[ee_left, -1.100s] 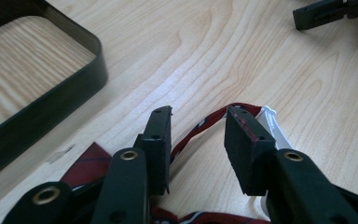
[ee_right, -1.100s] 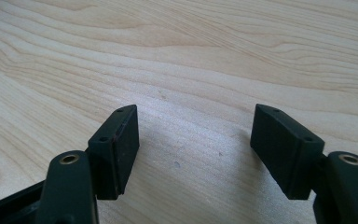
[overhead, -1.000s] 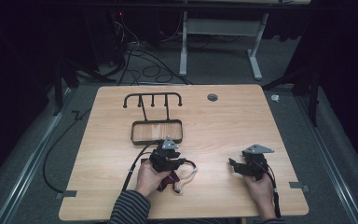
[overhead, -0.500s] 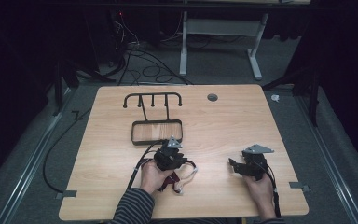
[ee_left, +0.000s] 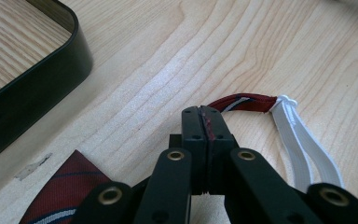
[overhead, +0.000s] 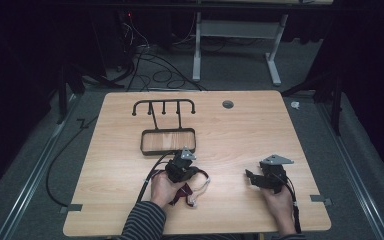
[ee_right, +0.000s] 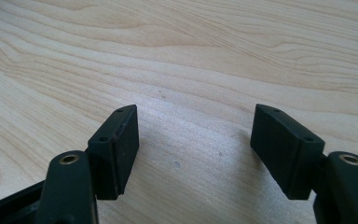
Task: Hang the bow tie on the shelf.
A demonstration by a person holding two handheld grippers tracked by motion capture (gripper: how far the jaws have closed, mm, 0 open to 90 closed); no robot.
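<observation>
At the near edge of the wooden table point(overhead: 230, 135), your left gripper point(ee_left: 206, 122) has just been closing and now pinches the dark red striped tie point(ee_left: 240, 102), a thin line of red cloth showing between the pressed pads. The jaws meet almost flat against each other with only that strip of fabric in the seam. Past the tips, the tie's narrow band curves to the right and joins a white elastic loop point(ee_left: 303, 140), which runs back toward the gripper along the tabletop. A wider piece of the same tie lies at the lower left of the left gripper view, flat on the wood. From above, the tie point(overhead: 182, 192) sits under and just beside your left hand point(overhead: 162, 187), with the white loop trailing to its right. The black metal rack point(overhead: 167, 140) lies just beyond the gripper, its rounded frame corner close by in the left gripper view. Your right gripper point(ee_right: 193, 149) rests well apart to the right, jaws wide open over bare wood, holding nothing.
</observation>
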